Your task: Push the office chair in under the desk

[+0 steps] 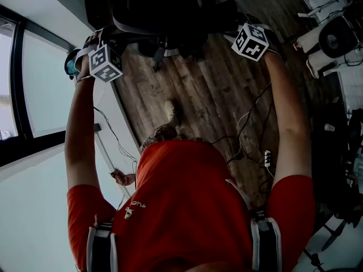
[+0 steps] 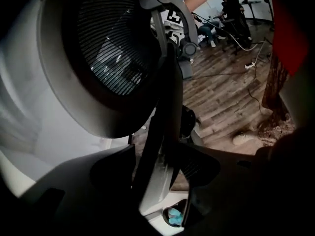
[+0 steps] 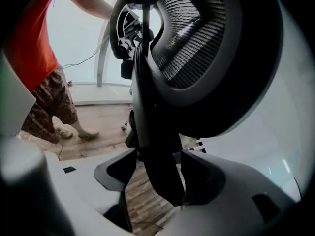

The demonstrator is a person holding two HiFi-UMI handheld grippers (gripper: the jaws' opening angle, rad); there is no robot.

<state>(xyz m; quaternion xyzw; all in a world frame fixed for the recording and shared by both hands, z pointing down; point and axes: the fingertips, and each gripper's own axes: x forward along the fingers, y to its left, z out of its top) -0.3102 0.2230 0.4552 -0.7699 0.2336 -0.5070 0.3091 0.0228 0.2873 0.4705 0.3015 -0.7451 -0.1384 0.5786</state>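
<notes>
on the dark wood-plank floor (image 1: 227, 95), straight ahead of the person, stands the black mesh-backed office chair (image 1: 170, 16), its back turned toward them. the left claw (image 2: 162, 168) is clamped on the left side of the chair's curved back frame (image 2: 165, 107). the right claw (image 3: 155, 173) is clamped on the frame's right side. both arms are stretched forward.

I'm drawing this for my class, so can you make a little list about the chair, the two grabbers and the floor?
office chair: black, mesh back
left gripper: jaws closed on the chair's back frame
right gripper: jaws closed on the back frame too
floor: wood planks, cables lying on it
person: red shirt, both arms stretched to the chair
</notes>
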